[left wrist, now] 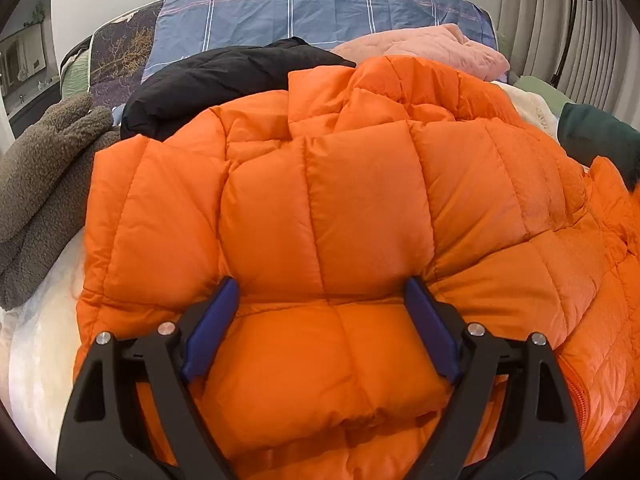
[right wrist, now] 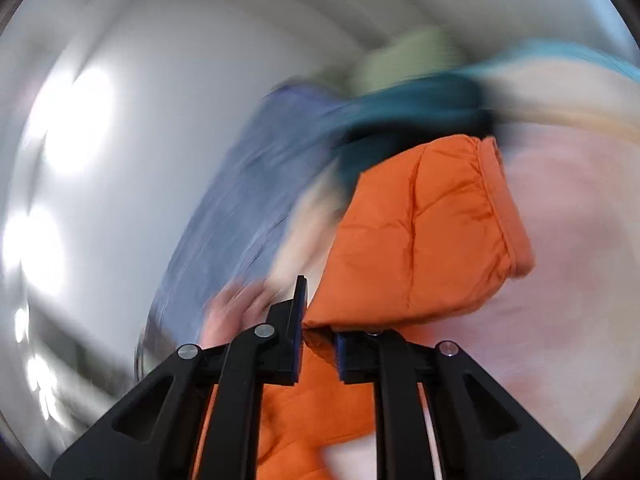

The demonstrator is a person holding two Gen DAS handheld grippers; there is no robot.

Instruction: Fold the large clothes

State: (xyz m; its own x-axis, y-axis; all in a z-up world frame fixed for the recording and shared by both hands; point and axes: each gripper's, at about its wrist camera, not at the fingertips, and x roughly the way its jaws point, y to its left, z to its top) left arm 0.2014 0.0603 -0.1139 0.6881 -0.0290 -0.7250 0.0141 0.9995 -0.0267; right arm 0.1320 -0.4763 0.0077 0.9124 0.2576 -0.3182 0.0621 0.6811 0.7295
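Orange puffer jacket on the bed, no readable writing.
Left claw (left wrist: 320,336) gapes wide, its blue pads astride a folded panel of the orange puffer jacket (left wrist: 360,200) filling mid-frame; right claw (right wrist: 318,344) is pinched nearly closed on the jacket's sleeve, amid blurred surroundings.

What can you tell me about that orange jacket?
The orange jacket is a puffy quilted one with a smooth, slightly shiny shell, stitched into padded panels. It lies spread on the bed, over a black garment and beside a grey fleece. A zip shows at its lower right edge. The left gripper is open astride a folded panel. The right gripper is shut on a sleeve, whose hemmed cuff hangs free.
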